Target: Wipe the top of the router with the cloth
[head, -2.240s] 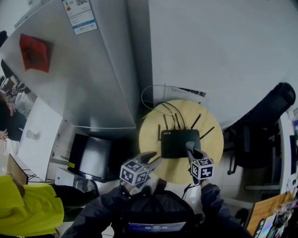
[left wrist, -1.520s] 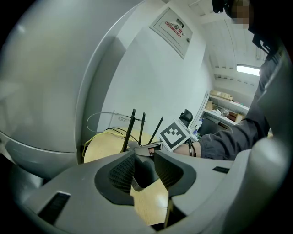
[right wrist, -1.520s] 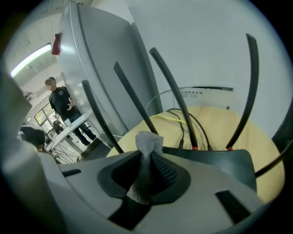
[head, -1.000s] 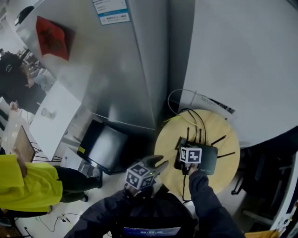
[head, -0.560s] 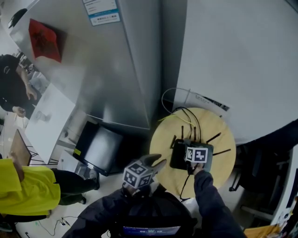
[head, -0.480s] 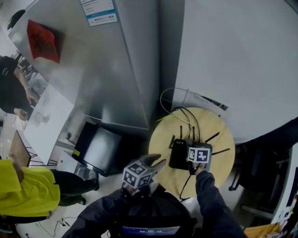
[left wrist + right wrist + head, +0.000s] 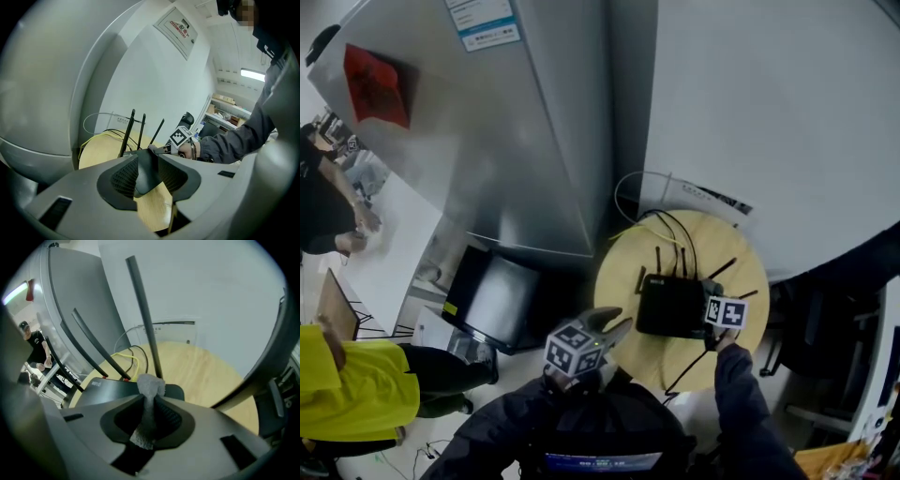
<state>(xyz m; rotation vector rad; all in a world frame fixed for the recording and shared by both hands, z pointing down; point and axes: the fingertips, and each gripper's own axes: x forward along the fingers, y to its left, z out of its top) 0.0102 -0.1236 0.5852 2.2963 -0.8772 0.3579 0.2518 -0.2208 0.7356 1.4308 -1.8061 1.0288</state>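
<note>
Router [image 7: 671, 305], centred on the tabletop [image 7: 712, 248], is swept left to right: cloth [image 7: 150, 385] pinched in the right gripper [image 7: 711, 298] is now at its right edge; left gripper [image 7: 605, 328] is held clenched, empty.

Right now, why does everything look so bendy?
Head view: the wide lens bends the fridge and wall, and the light is dim. Left gripper view: the edges bulge and go dark. Right gripper view: the router's antennas bow, yet the cloth in the right tongs looks sharp.
</note>
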